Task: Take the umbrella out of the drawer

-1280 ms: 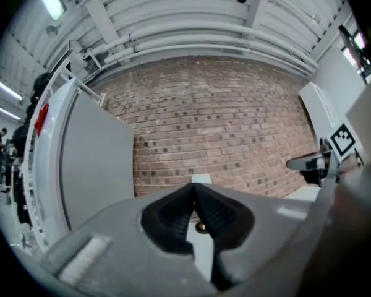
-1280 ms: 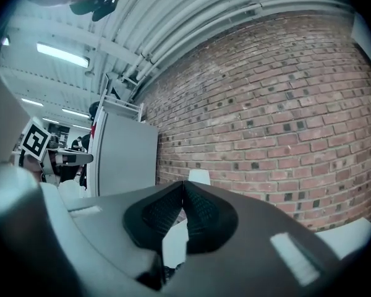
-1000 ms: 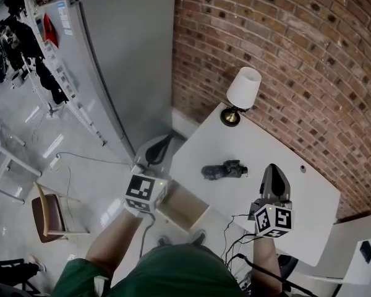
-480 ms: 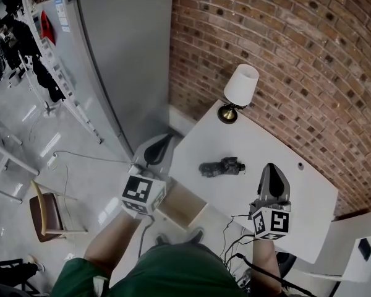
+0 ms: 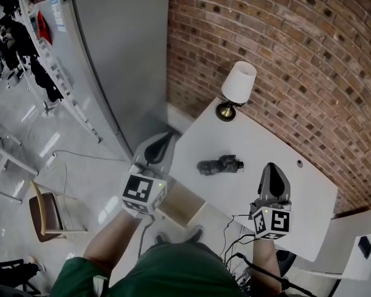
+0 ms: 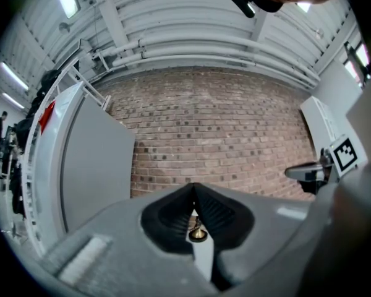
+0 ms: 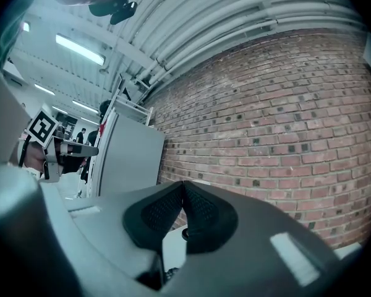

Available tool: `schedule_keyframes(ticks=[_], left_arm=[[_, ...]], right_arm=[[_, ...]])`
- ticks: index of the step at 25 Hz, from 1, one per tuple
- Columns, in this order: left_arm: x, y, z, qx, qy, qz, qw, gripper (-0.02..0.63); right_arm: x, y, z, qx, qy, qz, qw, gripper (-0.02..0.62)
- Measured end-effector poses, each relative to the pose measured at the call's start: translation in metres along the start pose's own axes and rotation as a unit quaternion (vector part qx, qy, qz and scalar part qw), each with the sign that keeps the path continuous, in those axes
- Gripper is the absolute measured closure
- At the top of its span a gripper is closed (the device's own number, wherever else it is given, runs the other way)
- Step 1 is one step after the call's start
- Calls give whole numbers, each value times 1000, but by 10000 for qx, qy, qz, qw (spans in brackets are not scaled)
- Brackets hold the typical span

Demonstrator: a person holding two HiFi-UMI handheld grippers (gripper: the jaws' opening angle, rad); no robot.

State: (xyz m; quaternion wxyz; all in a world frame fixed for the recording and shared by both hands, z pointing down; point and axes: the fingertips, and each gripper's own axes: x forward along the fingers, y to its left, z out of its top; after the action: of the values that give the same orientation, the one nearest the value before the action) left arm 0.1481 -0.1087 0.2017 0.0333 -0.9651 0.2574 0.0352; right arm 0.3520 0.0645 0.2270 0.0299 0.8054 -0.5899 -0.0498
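A folded black umbrella (image 5: 219,164) lies on top of the white table (image 5: 297,197), between my two grippers and apart from both. Under the table's near left edge the wooden drawer (image 5: 182,206) stands pulled out. My left gripper (image 5: 162,143) hovers beside the table's left edge above the drawer, jaws shut and empty; its pads meet in the left gripper view (image 6: 193,188). My right gripper (image 5: 272,168) is held over the table to the right of the umbrella, pointing at the wall. Its pads touch in the right gripper view (image 7: 183,184), nothing between them.
A lamp (image 5: 238,86) with a white shade and brass base stands at the table's far corner against the brick wall (image 5: 284,48). A tall grey cabinet (image 5: 123,54) rises at the left. A wooden chair (image 5: 46,214) and cables (image 5: 235,243) are on the floor.
The head view has drifted slightly. The umbrella and both grippers stay where they were, jaws still closed.
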Motion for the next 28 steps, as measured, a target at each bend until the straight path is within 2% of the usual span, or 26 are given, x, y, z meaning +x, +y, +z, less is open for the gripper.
schedule_keyframes(ticks=[13,28], left_arm=[[3,-5,-2,-11,49,21,10000,607],[12,-14,-11,-5,149,14,9999,607]], right_arm=[[1,-4,-3,126,49,101,9999,595],[0,-13,-9,29,47,190,9998,595]])
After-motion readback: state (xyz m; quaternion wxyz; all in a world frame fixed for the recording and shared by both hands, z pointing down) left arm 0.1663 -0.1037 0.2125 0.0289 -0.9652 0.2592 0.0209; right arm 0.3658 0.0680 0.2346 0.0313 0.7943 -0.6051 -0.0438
